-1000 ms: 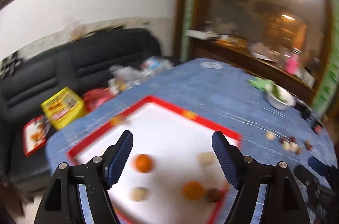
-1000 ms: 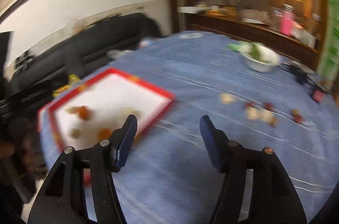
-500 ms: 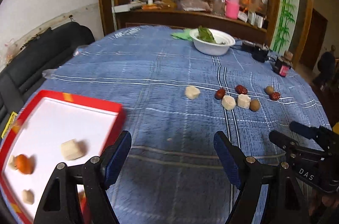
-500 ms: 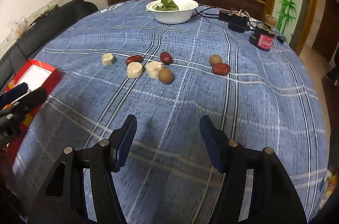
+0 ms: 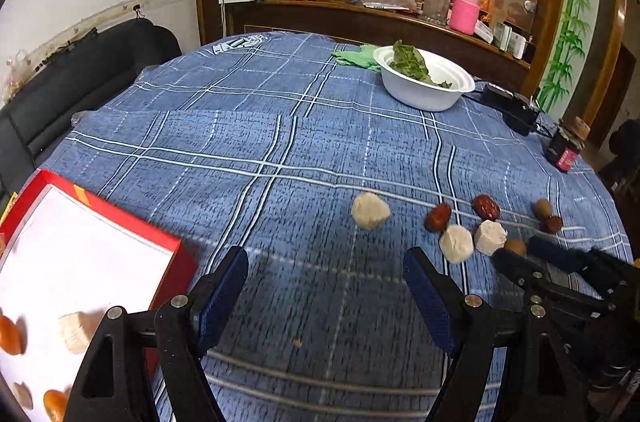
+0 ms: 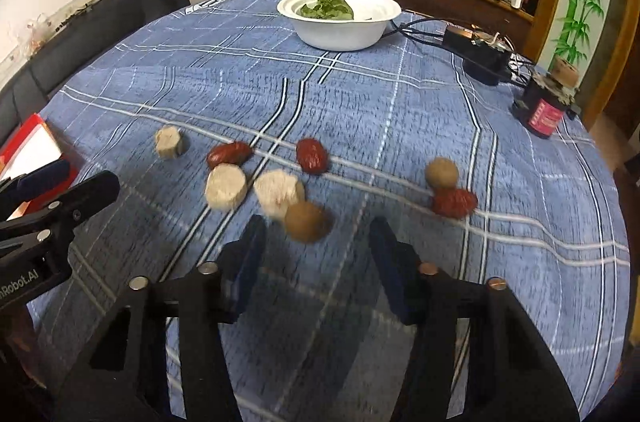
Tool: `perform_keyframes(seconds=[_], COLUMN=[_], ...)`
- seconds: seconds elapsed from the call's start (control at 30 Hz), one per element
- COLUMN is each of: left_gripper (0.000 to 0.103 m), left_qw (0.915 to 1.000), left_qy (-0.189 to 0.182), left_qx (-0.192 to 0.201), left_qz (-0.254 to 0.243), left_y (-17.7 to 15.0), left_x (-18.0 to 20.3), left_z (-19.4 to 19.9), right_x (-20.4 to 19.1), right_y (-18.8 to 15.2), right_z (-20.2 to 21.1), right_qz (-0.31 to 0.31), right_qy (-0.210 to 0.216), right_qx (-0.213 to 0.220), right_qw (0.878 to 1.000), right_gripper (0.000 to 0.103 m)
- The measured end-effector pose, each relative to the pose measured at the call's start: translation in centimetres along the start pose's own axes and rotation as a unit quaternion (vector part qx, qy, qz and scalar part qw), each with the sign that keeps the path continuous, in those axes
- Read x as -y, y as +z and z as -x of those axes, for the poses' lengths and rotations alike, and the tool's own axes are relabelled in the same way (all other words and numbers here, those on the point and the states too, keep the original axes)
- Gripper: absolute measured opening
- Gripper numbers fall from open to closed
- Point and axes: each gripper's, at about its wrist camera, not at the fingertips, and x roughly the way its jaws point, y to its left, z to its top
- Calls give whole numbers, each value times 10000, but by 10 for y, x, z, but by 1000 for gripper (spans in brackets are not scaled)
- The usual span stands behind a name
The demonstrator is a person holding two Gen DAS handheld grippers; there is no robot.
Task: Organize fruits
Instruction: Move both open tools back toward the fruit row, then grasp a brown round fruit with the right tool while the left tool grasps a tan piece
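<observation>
Loose fruits lie on the blue checked tablecloth: pale chunks [image 6: 226, 186], red dates [image 6: 312, 155] and a brown round fruit [image 6: 306, 222]. My right gripper [image 6: 316, 242] is open and empty, just short of the brown fruit. My left gripper [image 5: 326, 280] is open and empty over bare cloth, short of a pale chunk [image 5: 370, 210]. A red-rimmed white tray [image 5: 80, 262] at the left holds orange fruits [image 5: 10, 336] and a pale chunk [image 5: 76, 332]. The right gripper also shows in the left wrist view [image 5: 532, 254].
A white bowl of greens [image 6: 340, 18] stands at the far side. A black power adapter with cables [image 6: 478, 54] and a dark jar [image 6: 546, 102] sit at the right. A black sofa [image 5: 80, 70] lies beyond the table's left edge.
Both grippers have swung right from the tray toward the loose fruits and come closer to them. Both stay open and empty.
</observation>
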Motion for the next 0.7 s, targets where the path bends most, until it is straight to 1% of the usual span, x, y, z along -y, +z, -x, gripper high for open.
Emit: perform_keyframes(seconds=[0.03, 0.07, 0.1, 0.17, 0.23, 0.37, 0.4, 0.43, 0.47, 0.5, 0.53, 0.57, 0.63, 0.7], left_gripper=[78, 78, 78, 78, 78, 78, 78, 65, 36, 35, 23, 23, 23, 23], left_qw=[10000, 10000, 10000, 10000, 10000, 9998, 9996, 9994, 9990, 9986, 9987, 9982, 9981, 9981], left_qy=[-12, -12, -14, 3, 8, -34, -6, 2, -15, 39, 86, 133, 46, 36], left_qx=[15, 16, 19, 28, 70, 34, -86, -221, -343, -429, -376, -406, -425, -387], left_qz=[8, 7, 11, -8, -30, -204, -270, -285, -278, -296, -330, -428, -435, -474], left_y=[2, 2, 3, 6, 9, 15, 16, 18, 20, 21, 22, 21, 16, 9], left_x=[0, 1, 1, 3, 6, 22, 26, 28, 28, 28, 29, 30, 29, 29], left_z=[-2, -4, -6, -11, -14, -27, -34, -41, -47, -51, -50, -49, -41, -30], right_x=[1, 1, 2, 1, 3, 11, 13, 15, 16, 17, 18, 18, 19, 18], right_y=[1, 2, 3, 2, -1, -14, -17, -19, -22, -24, -25, -26, -30, -34], right_z=[-4, -8, -8, -7, -3, 7, 10, 12, 15, 16, 18, 20, 24, 33], right_qz=[-8, -40, -48, -13, -87, -263, -302, -337, -352, -364, -386, -393, -403, -403], right_qy=[21, 77, 83, 80, 119, 218, 233, 253, 261, 269, 295, 311, 328, 327], right_qx=[-60, -119, -97, -91, -92, -57, -44, -37, -23, -15, -10, -10, -5, 48], right_qw=[10000, 9999, 9999, 9999, 9998, 9994, 9993, 9991, 9990, 9990, 9988, 9987, 9987, 9986], right_gripper=[35, 24, 19, 19, 19, 19, 19, 19, 19, 19, 19, 19, 19, 19])
